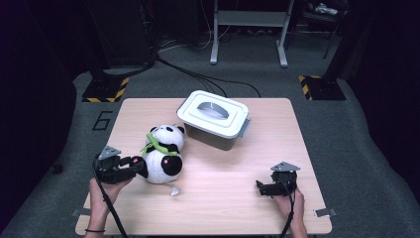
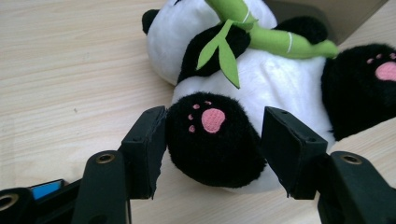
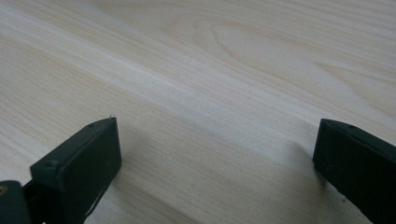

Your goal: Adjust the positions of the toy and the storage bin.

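Note:
A plush panda (image 1: 163, 153) with a green bamboo stalk (image 2: 275, 39) lies on the wooden table (image 1: 223, 198), left of centre. My left gripper (image 1: 140, 166) reaches in from the panda's left side. In the left gripper view, the left gripper (image 2: 212, 149) has its jaws on either side of a black paw (image 2: 212, 140) with a pink pad; a small gap shows at the right jaw, so the gripper is open. Near the table's right front, my right gripper (image 1: 260, 187) rests low. In its own view the right gripper (image 3: 215, 158) stands wide open over bare wood.
A grey bin with a white handled lid (image 1: 214, 119) stands behind the panda, at the table's far middle. A small white tag (image 1: 174, 191) lies in front of the panda. Cables and stand legs are on the floor beyond the table.

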